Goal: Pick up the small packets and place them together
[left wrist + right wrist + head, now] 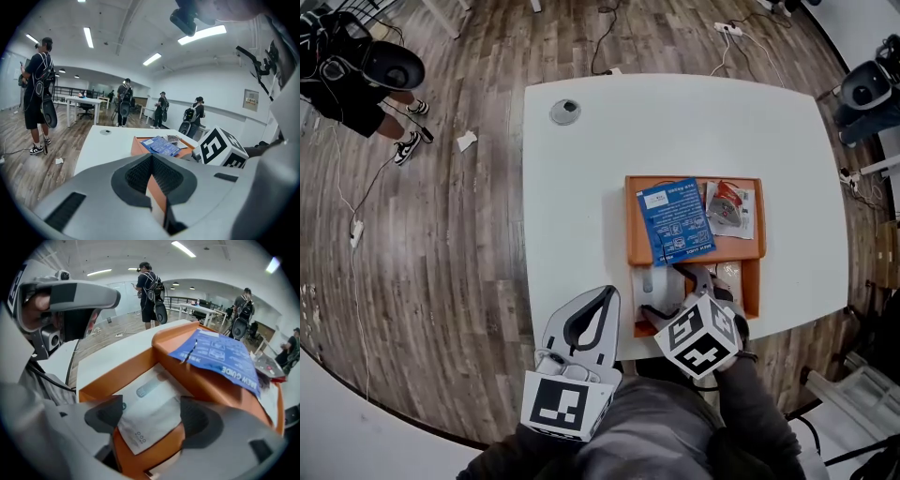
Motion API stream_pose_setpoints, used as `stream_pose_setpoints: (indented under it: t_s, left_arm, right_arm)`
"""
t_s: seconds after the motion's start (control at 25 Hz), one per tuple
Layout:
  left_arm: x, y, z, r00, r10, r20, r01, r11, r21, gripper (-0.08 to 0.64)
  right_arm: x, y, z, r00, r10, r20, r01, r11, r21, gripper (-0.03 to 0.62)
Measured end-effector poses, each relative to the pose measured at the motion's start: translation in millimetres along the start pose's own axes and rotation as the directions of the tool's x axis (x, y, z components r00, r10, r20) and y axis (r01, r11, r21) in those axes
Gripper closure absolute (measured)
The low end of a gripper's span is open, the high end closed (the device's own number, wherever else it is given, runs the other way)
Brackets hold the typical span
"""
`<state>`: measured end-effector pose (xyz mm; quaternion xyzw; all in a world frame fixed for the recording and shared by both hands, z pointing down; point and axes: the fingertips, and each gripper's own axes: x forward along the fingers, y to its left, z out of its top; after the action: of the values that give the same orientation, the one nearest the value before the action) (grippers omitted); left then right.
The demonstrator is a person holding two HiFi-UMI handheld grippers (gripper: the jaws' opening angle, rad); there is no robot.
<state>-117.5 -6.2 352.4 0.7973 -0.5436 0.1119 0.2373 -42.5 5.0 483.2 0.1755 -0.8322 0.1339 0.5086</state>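
Note:
An orange tray [632, 225] sits on the white table [581, 187]. In its far compartment lie a blue packet [677, 221] and a red-and-white packet [731, 208]. A white packet [654, 279] lies flat in the near compartment. My right gripper [673, 295] points steeply down over it. In the right gripper view that gripper [150, 416] is open, the white packet [150, 404] lying between the pads untouched, with the blue packet [220, 357] beyond on the divider. My left gripper [605, 292] hovers by the table's near edge, left of the tray, shut and empty [151, 157].
A grey round cap [565, 112] is set in the table's far left corner. A person [356, 75] stands on the wooden floor at upper left, with cables and a scrap of paper [466, 141] nearby. Several people [124, 101] stand in the room behind.

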Motion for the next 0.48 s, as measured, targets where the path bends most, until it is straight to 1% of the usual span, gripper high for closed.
stream_pose_setpoints:
  t_s: [0.2, 0.32, 0.36, 0.4, 0.48]
  left_arm:
    - [7.3, 4.1, 1.3, 1.0, -0.004, 0.0, 0.004, 1.0, 0.0, 0.563]
    - [7.4, 2.0, 1.3, 1.0, -0.007, 0.001, 0.007, 1.0, 0.004, 0.563]
    - [7.0, 0.8, 0.7, 1.0, -0.007, -0.001, 0.007, 1.0, 0.004, 0.563]
    - [6.6, -0.6, -0.1, 1.0, -0.008, -0.002, 0.008, 1.0, 0.005, 0.563]
    - [5.9, -3.7, -1.3, 1.0, -0.01, -0.005, 0.01, 1.0, 0.007, 0.563]
  right_arm:
    - [1.2, -3.3, 0.3, 1.0, -0.004, 0.003, 0.004, 1.0, 0.008, 0.219]
    - [-1.5, -4.2, 1.4, 1.0, -0.004, 0.024, 0.003, 1.0, 0.019, 0.263]
    - [-2.5, -4.2, 2.2, 0.999, -0.005, 0.038, 0.004, 1.0, 0.024, 0.393]
    - [-3.2, -3.9, 2.7, 0.999, -0.005, 0.051, 0.004, 1.0, 0.029, 0.504]
    - [-3.5, -3.3, 2.8, 0.998, 0.001, 0.066, -0.003, 0.999, 0.033, 0.515]
